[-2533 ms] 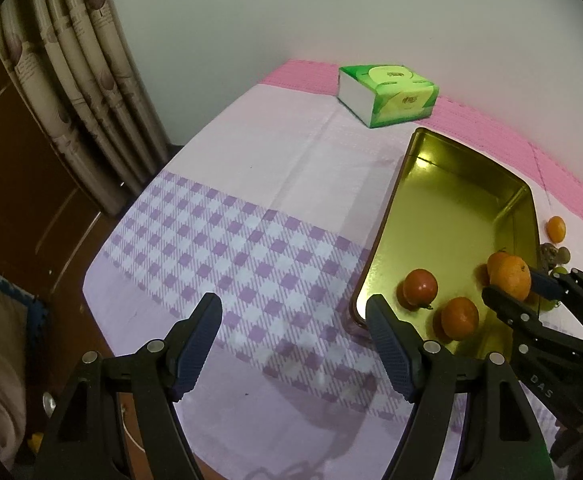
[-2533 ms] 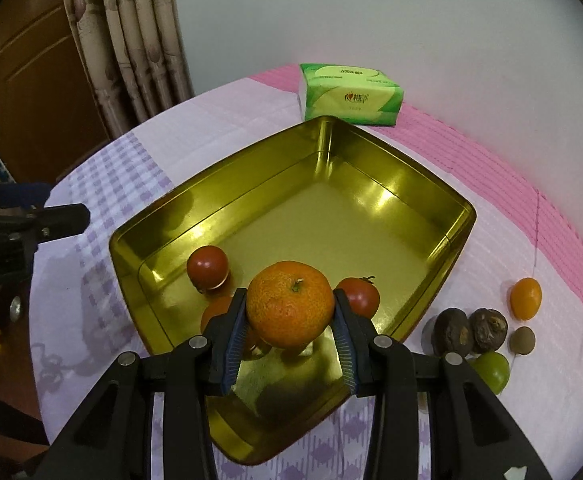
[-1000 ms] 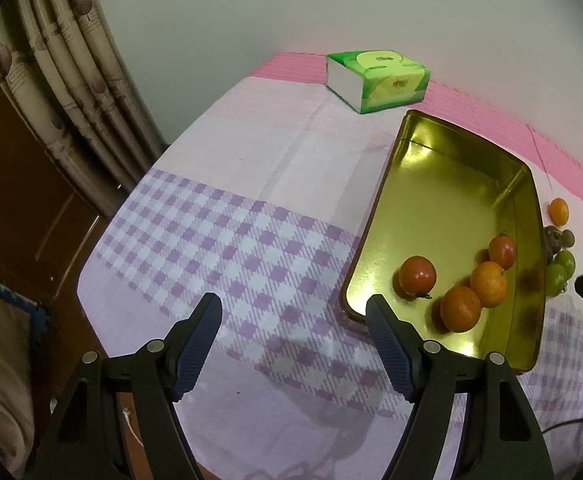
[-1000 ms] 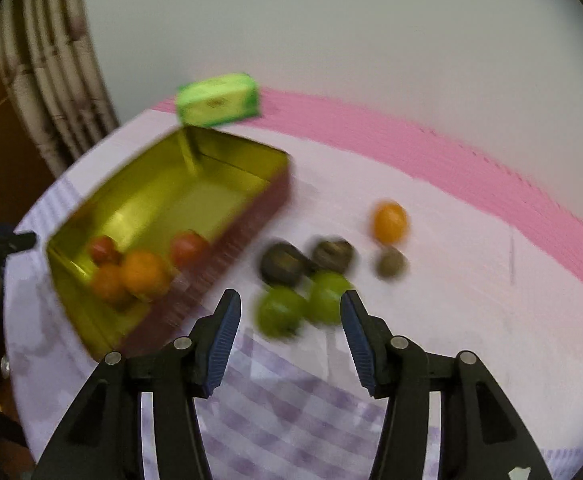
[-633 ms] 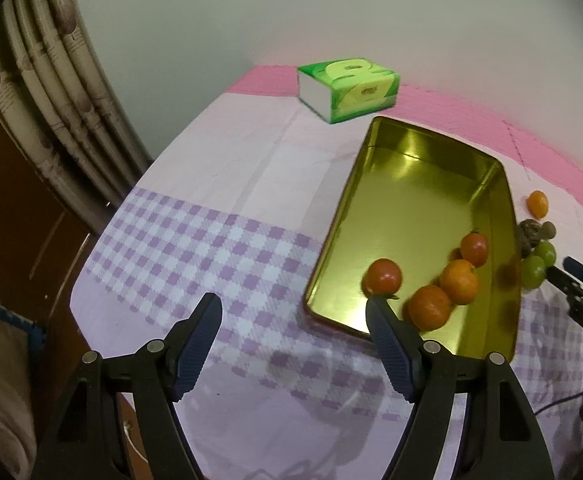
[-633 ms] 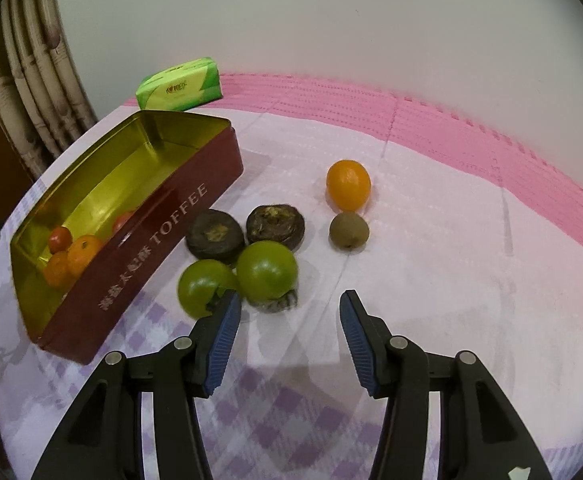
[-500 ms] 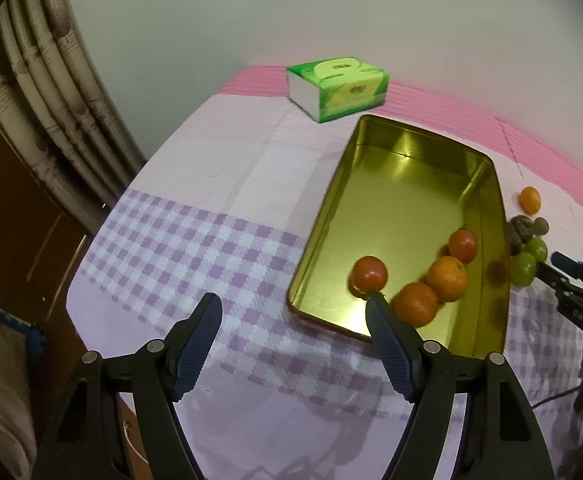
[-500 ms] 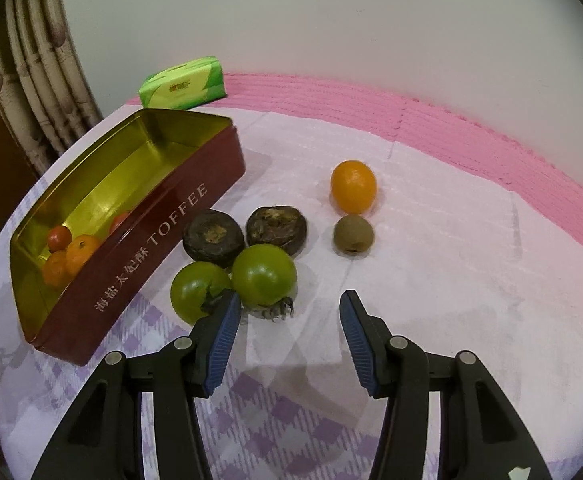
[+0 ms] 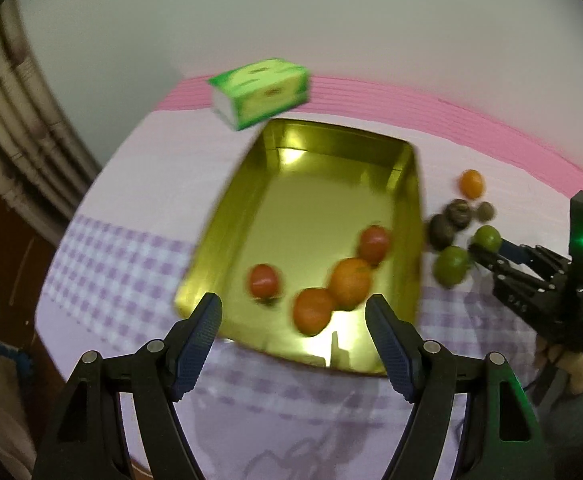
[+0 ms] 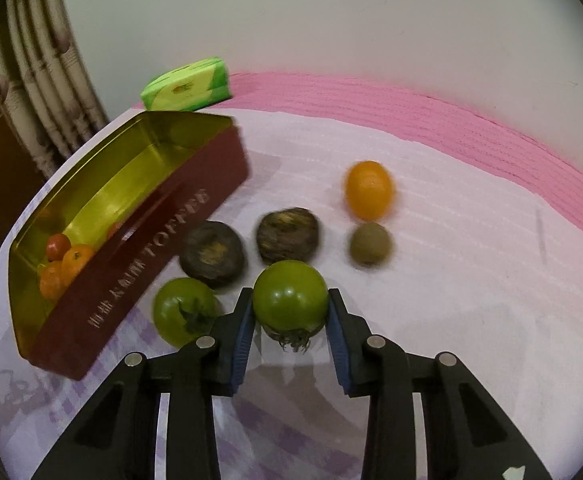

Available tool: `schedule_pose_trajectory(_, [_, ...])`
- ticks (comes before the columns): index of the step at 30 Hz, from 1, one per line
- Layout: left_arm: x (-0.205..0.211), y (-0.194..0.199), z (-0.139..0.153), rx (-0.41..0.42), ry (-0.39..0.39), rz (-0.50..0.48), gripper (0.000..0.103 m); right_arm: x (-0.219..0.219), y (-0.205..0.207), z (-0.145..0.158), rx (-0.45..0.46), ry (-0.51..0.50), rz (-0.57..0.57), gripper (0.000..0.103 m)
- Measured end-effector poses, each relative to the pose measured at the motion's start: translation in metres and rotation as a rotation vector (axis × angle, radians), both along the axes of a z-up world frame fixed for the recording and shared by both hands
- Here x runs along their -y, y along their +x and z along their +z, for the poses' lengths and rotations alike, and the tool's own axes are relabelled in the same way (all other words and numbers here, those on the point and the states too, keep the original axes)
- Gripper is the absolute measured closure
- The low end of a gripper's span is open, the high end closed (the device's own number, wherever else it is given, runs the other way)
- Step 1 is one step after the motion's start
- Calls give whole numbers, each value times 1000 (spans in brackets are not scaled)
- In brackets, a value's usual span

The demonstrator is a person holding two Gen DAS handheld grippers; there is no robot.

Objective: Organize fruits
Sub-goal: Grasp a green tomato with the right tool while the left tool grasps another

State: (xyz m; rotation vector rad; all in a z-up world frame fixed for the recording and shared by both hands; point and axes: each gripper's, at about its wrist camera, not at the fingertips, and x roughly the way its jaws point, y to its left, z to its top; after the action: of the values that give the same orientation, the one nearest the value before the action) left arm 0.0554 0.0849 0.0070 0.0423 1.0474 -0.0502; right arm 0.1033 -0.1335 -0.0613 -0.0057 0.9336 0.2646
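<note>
**Green tomato gripped beside the tin**

Beside the tin (image 10: 139, 264), the right gripper (image 10: 290, 322) pinched a green tomato (image 10: 290, 297) between its pads, a second green one (image 10: 183, 316) just to its left. The left gripper (image 9: 293, 328) hung spread over the tin's near end, by two oranges (image 9: 331, 294).

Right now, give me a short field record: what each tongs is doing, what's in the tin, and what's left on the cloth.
right tongs: closed on the round green tomato
left tongs: open, empty, over the gold-lined rectangular tin
in tin: two orange tangerines, two red tomatoes
on cloth: second green tomato, two dark brown wrinkled fruits, oval orange fruit, small brown kiwi-like fruit
background: green tissue pack
</note>
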Motion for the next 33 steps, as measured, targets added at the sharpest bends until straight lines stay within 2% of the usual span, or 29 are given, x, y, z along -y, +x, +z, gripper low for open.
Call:
schedule_pose_trajectory(7, [75,9,-13,-59,-52,-159,28,67,-21,-2,42,-113,-184,71])
schedule_pose_trajectory(14, [124,21,-30,-123,-66,-227,28,124,-41,-3,57,-139,-297,71])
schedule_pose_trajectory(18, [139,34,-43,-178,-50,-223,32,131,-42,-2,54,-108,-318,71])
schedule_pose_trajectory(21, [145,45,-55,-226,-56,-215,52,131,-43,-2,54,-107,-317,70])
schedule_pose_trajectory(24, [145,52,-63,-253,-75,-189,54,138,-46,-3,52,-79,-319,70])
schedule_pose_trajectory(28, [147,60,-64,-237,-38,-164,54,143,-46,-5,46,-43,-333,69])
schedule_pose_trajectory(33, [151,68,-71,-235,-1,-166,56,144,-46,-4,45,-44,-333,69])
